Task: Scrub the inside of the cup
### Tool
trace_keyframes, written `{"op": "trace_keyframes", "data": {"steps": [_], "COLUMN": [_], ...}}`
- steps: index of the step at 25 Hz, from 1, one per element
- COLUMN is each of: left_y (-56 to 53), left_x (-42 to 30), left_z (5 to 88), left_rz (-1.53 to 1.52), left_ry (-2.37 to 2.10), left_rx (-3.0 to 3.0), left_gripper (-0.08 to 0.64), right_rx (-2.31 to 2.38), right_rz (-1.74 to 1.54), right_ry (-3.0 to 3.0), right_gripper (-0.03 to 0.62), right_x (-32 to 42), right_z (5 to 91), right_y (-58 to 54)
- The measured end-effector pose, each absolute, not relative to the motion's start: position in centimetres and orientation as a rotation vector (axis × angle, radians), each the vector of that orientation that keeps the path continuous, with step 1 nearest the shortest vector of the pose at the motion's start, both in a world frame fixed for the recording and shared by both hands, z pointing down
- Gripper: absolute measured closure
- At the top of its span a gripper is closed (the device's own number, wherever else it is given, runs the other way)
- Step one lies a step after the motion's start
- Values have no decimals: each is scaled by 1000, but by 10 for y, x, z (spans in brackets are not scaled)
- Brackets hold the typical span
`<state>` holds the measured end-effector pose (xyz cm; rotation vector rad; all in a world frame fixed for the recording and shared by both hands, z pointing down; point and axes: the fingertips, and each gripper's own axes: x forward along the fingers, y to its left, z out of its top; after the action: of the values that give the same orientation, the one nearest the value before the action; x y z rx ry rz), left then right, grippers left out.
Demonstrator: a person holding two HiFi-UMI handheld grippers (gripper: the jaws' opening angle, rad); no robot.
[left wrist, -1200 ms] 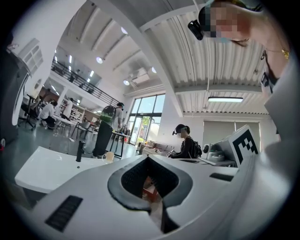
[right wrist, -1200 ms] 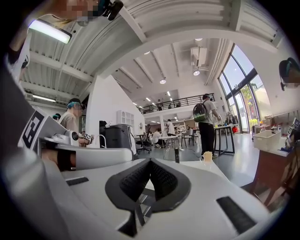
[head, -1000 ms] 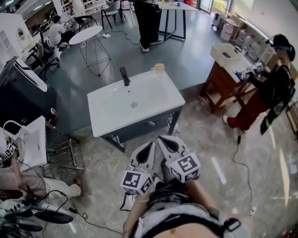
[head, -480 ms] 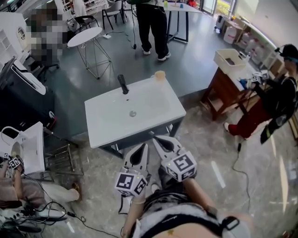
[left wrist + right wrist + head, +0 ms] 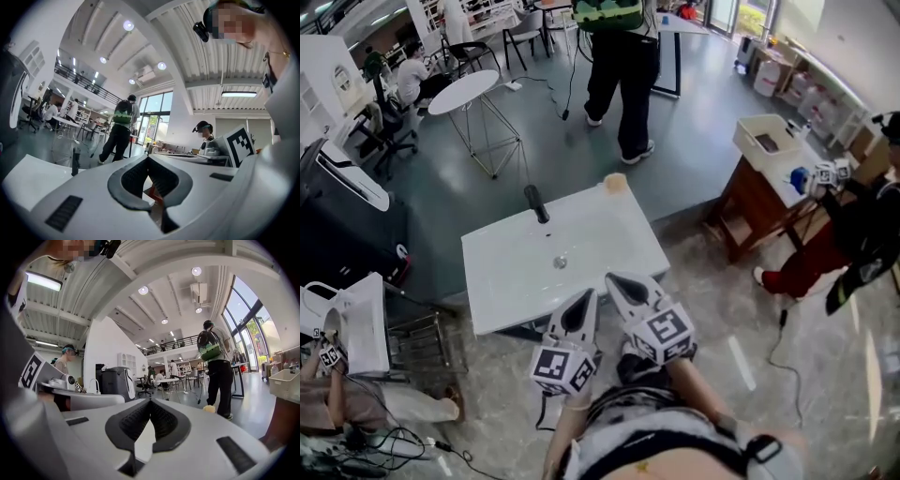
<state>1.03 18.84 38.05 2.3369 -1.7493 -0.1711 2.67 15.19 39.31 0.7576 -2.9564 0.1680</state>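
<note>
A tan cup [image 5: 615, 182] stands on the far right corner of the white sink counter [image 5: 609, 234], right of the black faucet [image 5: 534, 202]. My left gripper [image 5: 586, 300] and right gripper [image 5: 613, 279] are side by side over the counter's near edge, pointing level toward the sink. Both are shut with nothing between the pads. In the right gripper view the cup [image 5: 208, 409] shows small, just right of the shut right gripper [image 5: 150, 402]. In the left gripper view the faucet [image 5: 75, 164] stands left of the shut left gripper [image 5: 148, 159]; the cup is hidden there.
A person [image 5: 623, 66] in dark trousers stands just beyond the sink. A round white table [image 5: 469, 80] is at the far left, a wooden table with a white tub [image 5: 764, 141] at the right beside another person [image 5: 862, 234]. A wire rack [image 5: 427, 342] and a spare basin [image 5: 361, 323] sit left.
Both grippers have moved forward, and now reach the sink counter's near edge. The standing person beyond the sink has stepped closer.
</note>
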Motion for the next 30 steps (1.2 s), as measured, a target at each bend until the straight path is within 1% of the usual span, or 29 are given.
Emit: {"op": "trace_keyframes", "data": {"steps": [6, 16, 21, 30], "left_y": [148, 119, 105, 69], "left_x": [18, -4, -15, -43], "left_z": [380, 393, 384, 394], "left_rz": [-162, -114, -102, -47], "left_ry": [-1778, -1908, -1890, -1755], "left_rx": [2314, 2234, 2276, 2348], "left_gripper": [566, 568, 568, 568], "right_rx": [727, 700, 699, 760], "right_rz": [160, 200, 216, 178], "right_ry": [-2949, -2924, -2926, -2910], "right_gripper": [592, 592, 592, 592], "right_x": [40, 38, 22, -32], "right_z": [395, 418, 412, 406], "right_y": [110, 72, 61, 34]}}
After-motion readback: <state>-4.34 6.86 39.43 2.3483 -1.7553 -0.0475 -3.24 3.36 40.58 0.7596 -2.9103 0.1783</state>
